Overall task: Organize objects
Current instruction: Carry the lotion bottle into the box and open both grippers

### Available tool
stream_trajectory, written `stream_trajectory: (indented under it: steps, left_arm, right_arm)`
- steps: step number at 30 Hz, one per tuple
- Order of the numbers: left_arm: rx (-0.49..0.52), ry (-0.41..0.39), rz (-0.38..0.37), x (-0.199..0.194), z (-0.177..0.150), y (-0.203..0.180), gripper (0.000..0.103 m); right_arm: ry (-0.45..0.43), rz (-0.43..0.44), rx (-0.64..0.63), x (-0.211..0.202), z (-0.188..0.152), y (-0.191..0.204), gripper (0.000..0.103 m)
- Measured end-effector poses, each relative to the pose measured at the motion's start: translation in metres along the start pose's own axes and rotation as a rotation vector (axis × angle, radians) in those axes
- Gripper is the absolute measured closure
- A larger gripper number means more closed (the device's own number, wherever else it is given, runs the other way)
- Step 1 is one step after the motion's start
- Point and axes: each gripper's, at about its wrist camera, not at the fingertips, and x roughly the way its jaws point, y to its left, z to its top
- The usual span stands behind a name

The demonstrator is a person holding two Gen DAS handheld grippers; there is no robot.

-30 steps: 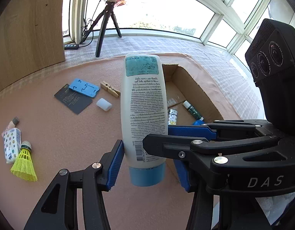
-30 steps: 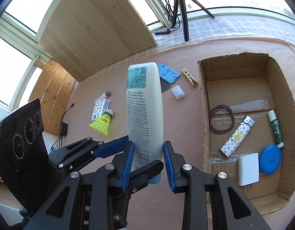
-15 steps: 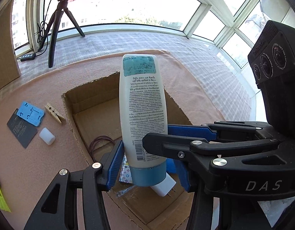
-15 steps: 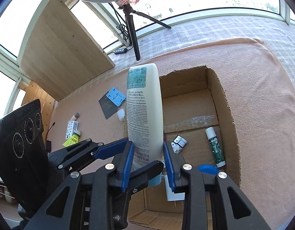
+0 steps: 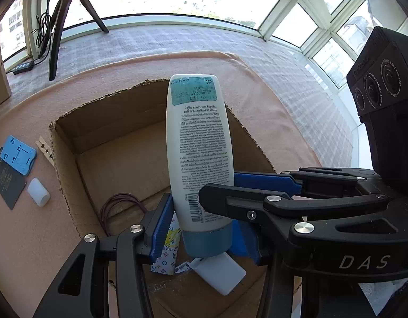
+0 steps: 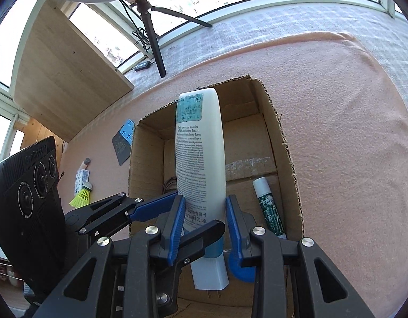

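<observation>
Both grippers grip one white lotion tube (image 5: 201, 159) with a blue cap, held upright over the open cardboard box (image 5: 103, 122). My left gripper (image 5: 204, 228) is shut on its lower end. My right gripper (image 6: 205, 220) is shut on the same tube (image 6: 200, 153), crossing the left one. In the box lie a purple hair band (image 5: 119, 204), a patterned lighter (image 5: 168, 251), a white charger (image 5: 220, 273), a green-labelled stick (image 6: 269, 206) and a blue disc (image 6: 239, 267).
On the pink mat left of the box lie a blue holder (image 5: 17, 155) on a black card (image 5: 5, 182), a clothespin (image 5: 45, 149) and a white cap (image 5: 38, 192). Farther left are a yellow shuttlecock (image 6: 82, 194) and a patterned pack (image 6: 80, 180). A tripod (image 6: 151, 31) stands behind.
Both grippers have carried the tube to the right, from over the mat to above the box, and lower toward it. Both stay shut on the tube.
</observation>
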Motion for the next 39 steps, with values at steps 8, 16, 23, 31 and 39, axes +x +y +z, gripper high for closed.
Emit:
stream_trajectory:
  steps: [8, 16, 23, 31, 39]
  left_arm:
    - [0.031, -0.005, 0.031, -0.009, -0.004, -0.001, 0.025]
    - [0.047, -0.018, 0.038, -0.028, -0.01, -0.002, 0.025]
    - [0.033, -0.049, 0.045, -0.06, -0.024, 0.01, 0.025]
    - [-0.024, -0.121, 0.089, -0.119, -0.049, 0.053, 0.025]
    - [-0.144, -0.173, 0.179, -0.18, -0.088, 0.137, 0.025]
  right_arm:
    - [-0.049, -0.059, -0.027, -0.008, 0.001, 0.004, 0.043]
    - [-0.057, -0.052, -0.012, -0.008, -0.004, 0.012, 0.043]
    - [-0.077, -0.038, -0.015, -0.014, -0.011, 0.028, 0.044]
    - [-0.102, 0.002, -0.04, -0.018, -0.02, 0.063, 0.044]
    - [-0.082, 0.057, -0.076, -0.002, -0.024, 0.109, 0.044]
